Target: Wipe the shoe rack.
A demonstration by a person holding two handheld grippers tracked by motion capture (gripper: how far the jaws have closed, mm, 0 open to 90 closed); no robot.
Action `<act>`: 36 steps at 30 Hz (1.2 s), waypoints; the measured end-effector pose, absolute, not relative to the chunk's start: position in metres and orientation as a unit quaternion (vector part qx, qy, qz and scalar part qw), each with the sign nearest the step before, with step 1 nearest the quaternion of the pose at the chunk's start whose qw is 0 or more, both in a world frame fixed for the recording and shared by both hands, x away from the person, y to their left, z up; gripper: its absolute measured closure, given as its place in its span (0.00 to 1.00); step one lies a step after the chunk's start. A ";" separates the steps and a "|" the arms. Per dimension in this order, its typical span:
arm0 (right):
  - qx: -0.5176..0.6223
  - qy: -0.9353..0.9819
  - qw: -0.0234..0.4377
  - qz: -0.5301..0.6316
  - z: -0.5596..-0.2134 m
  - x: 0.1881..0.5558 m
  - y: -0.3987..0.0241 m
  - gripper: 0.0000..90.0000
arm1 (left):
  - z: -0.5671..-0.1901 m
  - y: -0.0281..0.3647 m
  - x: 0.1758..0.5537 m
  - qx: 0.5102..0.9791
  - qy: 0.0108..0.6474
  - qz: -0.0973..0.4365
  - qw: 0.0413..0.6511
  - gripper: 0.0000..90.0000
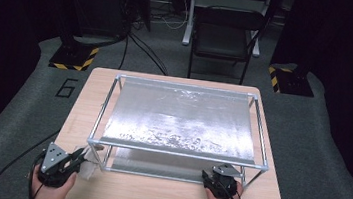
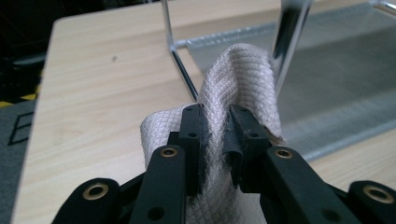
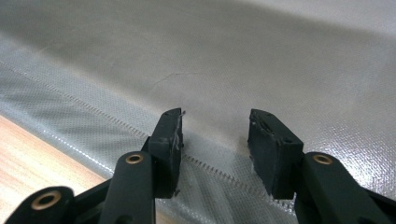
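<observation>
Left claw (image 2: pixel 217 126) clamped on quilted cloth (image 2: pixel 238 74) beside metal frame (image 2: pixel 289 42), right claw (image 3: pixel 215 140) apart above silver sheet (image 3: pixel 280 60)

A single large black numeral "6" (image 1: pixel 67 87) is marked on the grey floor (image 1: pixel 22 107), just off the worktop's (image 1: pixel 153 195) far left corner, at about ten o'clock from the worktop's middle in the high view. In the left gripper view part of the same black marking (image 2: pixel 17 128) shows on the floor at nine o'clock, too cut off to read. Nothing readable stands on the worktop.
</observation>
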State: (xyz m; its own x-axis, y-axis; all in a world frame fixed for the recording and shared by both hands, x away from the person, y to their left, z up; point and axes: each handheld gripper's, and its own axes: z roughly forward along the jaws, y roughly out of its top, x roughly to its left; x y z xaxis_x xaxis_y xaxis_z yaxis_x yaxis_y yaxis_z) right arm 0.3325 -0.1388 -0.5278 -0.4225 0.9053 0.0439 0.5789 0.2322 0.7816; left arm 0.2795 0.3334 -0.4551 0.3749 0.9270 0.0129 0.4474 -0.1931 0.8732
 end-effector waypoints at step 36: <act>0.492 0.754 0.218 0.376 -0.528 0.332 -0.139 0.61 | -0.456 0.333 0.275 0.719 0.474 0.261 0.436 0.84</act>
State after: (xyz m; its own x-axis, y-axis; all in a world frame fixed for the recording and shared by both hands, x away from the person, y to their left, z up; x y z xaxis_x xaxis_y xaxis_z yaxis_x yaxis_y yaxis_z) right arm 0.3325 -0.1386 -0.5278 -0.4209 0.9061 0.0424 0.5787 0.2323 0.7818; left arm 0.2750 0.3326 -0.4557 0.4147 0.9092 -0.0382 0.4545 -0.1706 0.8743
